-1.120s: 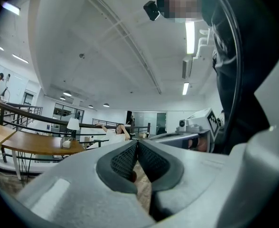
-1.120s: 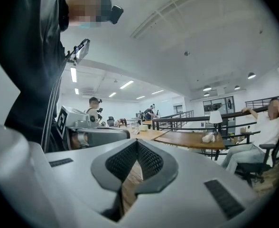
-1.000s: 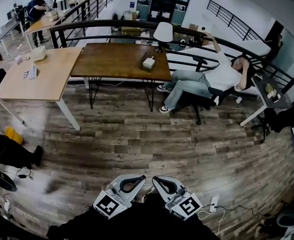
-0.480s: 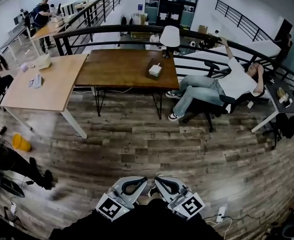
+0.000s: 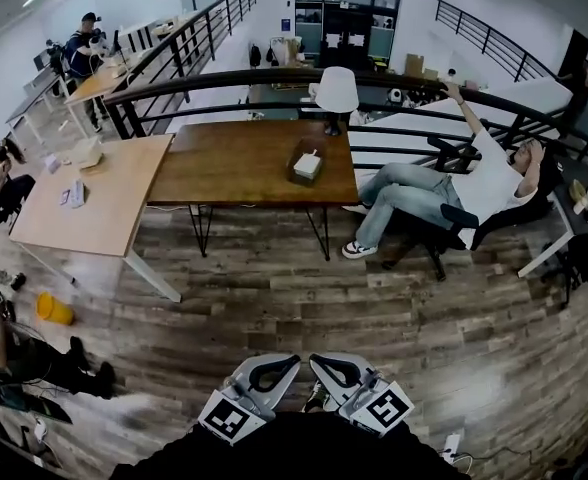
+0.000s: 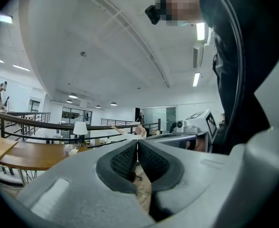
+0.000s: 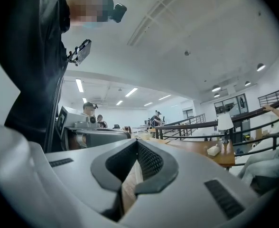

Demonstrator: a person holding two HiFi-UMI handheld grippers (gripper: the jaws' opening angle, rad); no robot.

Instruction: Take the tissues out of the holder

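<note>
Head view first: the small boxy tissue holder (image 5: 307, 165) sits in the upper middle of the frame, on the right part of the dark brown wooden table (image 5: 234, 153), just below a white-shaded table lamp (image 5: 336, 88). Both grippers are at the bottom edge, well apart from it across a stretch of plank floor. The left gripper (image 5: 279, 365) and right gripper (image 5: 326, 366) sit side by side, each with its jaws together and nothing in them.

So the step is really just the approach, I'd say. Best bet: come up to the table's near edge square to the holder. Open one gripper only once it's close, and use the other to steady the box so it doesn't lift with the tissues.

Left gripper view: the pads meet at centre, empty. The holder (image 6: 72, 151) is a tiny pale blob at lower left, beside the lamp.

Right gripper view: jaws pressed together too, nothing between them. The holder (image 7: 214, 149) is at right on the tabletop, whitish, with a bit of tissue poking up. It's too small for more detail.
</note>
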